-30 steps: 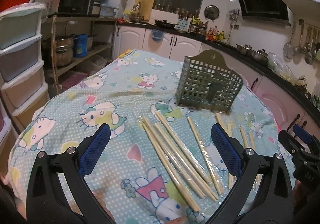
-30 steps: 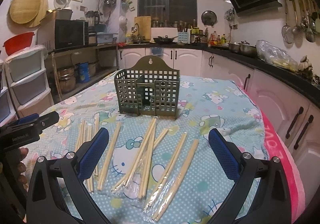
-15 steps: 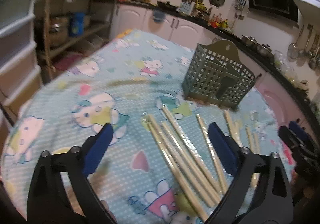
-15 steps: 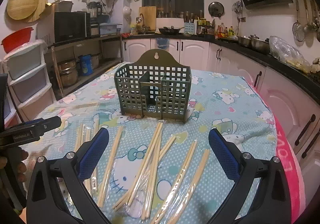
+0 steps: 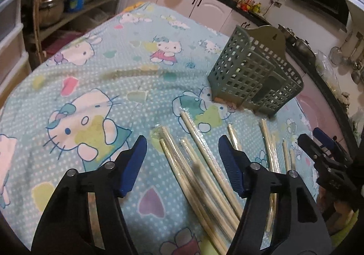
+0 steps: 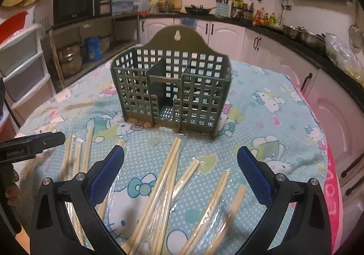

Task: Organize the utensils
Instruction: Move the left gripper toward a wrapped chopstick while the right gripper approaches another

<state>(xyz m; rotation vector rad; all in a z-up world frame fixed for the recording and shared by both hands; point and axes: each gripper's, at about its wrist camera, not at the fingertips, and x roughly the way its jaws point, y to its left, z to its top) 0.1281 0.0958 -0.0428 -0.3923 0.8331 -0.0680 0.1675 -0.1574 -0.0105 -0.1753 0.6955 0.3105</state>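
The left gripper (image 5: 182, 155) points down at a slant, and its two blue fingers (image 5: 133, 164) have just been closing in, with a gap between them and no pinch on anything. The right gripper (image 6: 180, 171) also tips down, and its blue fingers (image 6: 254, 175) stand wide apart with nothing held. A bit of a hand (image 6: 10, 183) shows under the left gripper's handle.

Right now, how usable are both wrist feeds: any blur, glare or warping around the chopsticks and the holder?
Left wrist view: strong fisheye bend, dim corners; chopsticks smeared by motion near the camera, holder fairly sharp. Right wrist view: holder crisp and centred, its plastic-wrapped chopsticks glinting and blurred toward the bottom edge; tablecloth evenly lit, warm cast.
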